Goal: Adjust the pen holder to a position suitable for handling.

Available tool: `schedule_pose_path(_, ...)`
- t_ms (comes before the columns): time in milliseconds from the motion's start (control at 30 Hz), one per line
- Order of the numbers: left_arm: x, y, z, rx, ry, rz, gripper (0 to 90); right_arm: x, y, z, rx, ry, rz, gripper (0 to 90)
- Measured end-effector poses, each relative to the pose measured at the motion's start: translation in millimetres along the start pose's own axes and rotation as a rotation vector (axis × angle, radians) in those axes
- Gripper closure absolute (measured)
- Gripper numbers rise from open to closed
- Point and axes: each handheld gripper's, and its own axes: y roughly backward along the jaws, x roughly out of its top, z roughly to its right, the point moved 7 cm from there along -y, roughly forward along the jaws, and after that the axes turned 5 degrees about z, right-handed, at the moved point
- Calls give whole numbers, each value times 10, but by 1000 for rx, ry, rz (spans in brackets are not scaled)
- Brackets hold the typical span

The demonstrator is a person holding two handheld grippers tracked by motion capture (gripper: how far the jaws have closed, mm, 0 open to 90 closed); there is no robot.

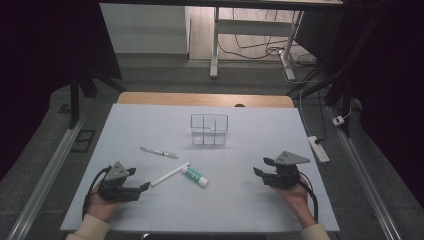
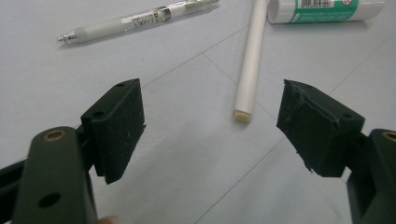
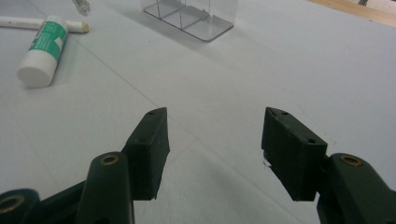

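A clear divided box (image 1: 209, 129) (image 3: 191, 16) stands at the middle back of the white table (image 1: 250, 200). In front of it lie a clear pen (image 1: 159, 152) (image 2: 135, 21), a thin white stick (image 1: 170, 174) (image 2: 250, 60) and a white-and-green glue stick (image 1: 195, 176) (image 3: 42, 51) (image 2: 324, 10). My left gripper (image 1: 140, 187) (image 2: 212, 128) rests low at the front left, open, its jaws facing the end of the white stick, nothing between them. My right gripper (image 1: 264, 166) (image 3: 215, 149) sits at the front right, open and empty, pointing toward the glue stick and the box.
A wooden strip (image 1: 205, 99) edges the table's far side. Beyond it stand a desk frame (image 1: 250, 45) with cables on the floor, and a power strip (image 1: 318, 148) lies off the right edge. A hand (image 1: 295, 197) holds each gripper near the front edge.
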Motion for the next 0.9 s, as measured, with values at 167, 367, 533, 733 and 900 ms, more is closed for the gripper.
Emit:
schedule_pose_path(167, 18, 7, -21, 4, 3, 0, 234, -61, 102, 32, 20, 0, 18, 402)
schedule_pose_path(367, 187, 80, -73, 9, -3, 16, 243, -26, 168, 38, 19, 25, 41, 398)
schedule_pose_path(533, 312, 96, -59, 0, -47, -14, 244, -26, 195, 31, 7, 39, 32, 398)
schedule_pose_path(733, 354, 66, -71, -4, -81, -62, 247, -43, 185, 42, 6, 35, 20, 397)
schedule_pose_path(900, 407, 15, -73, -8, -107, -90, 247, -64, 180, 44, 2, 42, 10, 395)
